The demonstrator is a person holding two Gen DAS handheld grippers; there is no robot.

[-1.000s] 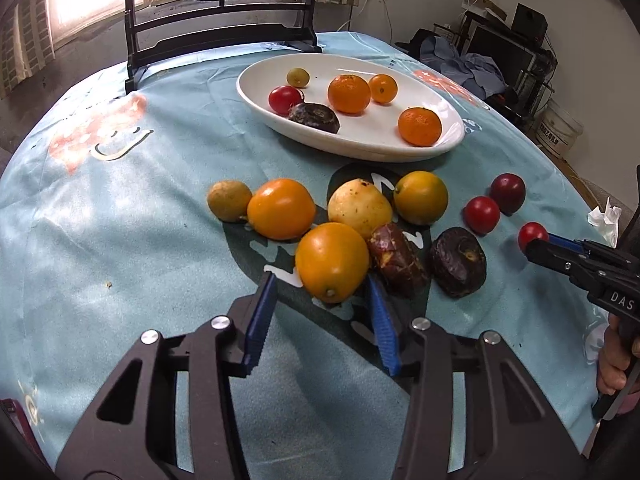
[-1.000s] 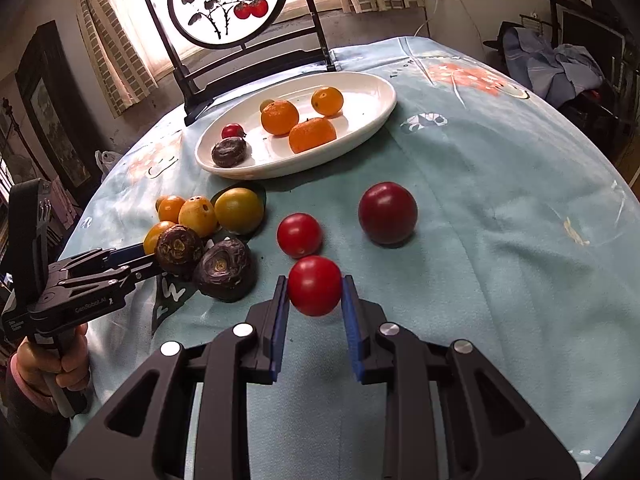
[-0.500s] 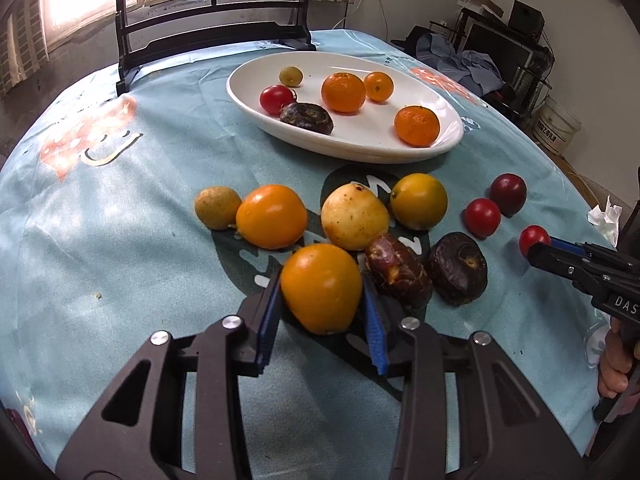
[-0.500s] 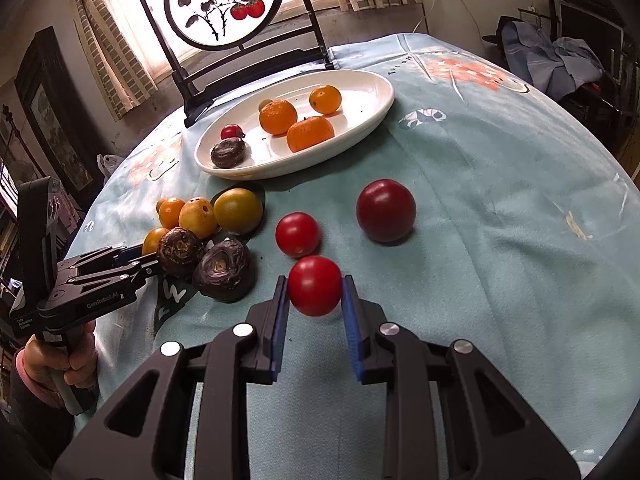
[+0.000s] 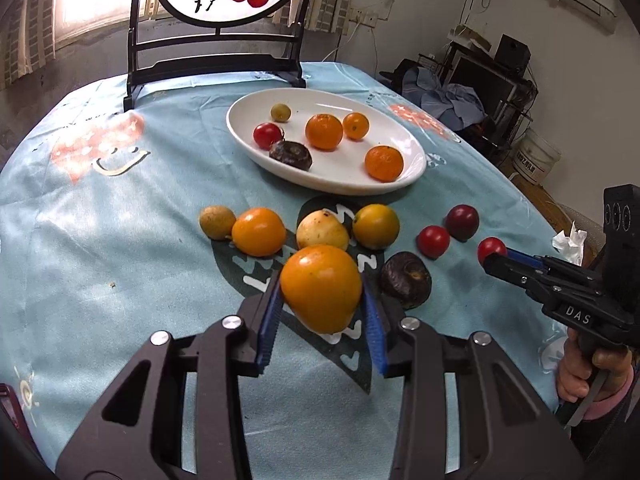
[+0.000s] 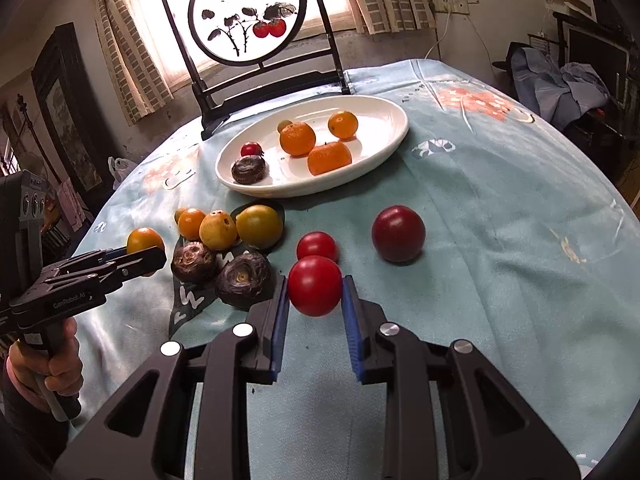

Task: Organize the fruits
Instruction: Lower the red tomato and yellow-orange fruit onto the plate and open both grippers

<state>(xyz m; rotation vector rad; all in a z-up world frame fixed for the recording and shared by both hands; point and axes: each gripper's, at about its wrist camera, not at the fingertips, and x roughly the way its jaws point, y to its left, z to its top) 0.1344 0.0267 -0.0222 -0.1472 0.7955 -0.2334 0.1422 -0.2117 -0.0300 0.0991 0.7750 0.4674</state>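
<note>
Both grippers are now carrying fruit above the blue tablecloth [image 5: 100,248]: the left gripper [image 5: 322,312], open around it a second ago, is clamping the glossy orange persimmon [image 5: 320,292], while the right gripper [image 6: 316,300] is still pinching its smooth red tomato [image 6: 315,285]. That persimmon is hiding one dark wrinkled fruit in the left view, leaving its neighbour [image 5: 406,279] showing short of the white oval dish [image 5: 412,168].

The left gripper [image 5: 322,304] clamped an orange fruit [image 5: 321,287] above the cloth [image 5: 100,240]; the right gripper [image 5: 494,258] gripped a red tomato [image 5: 491,247] nearby.
</note>
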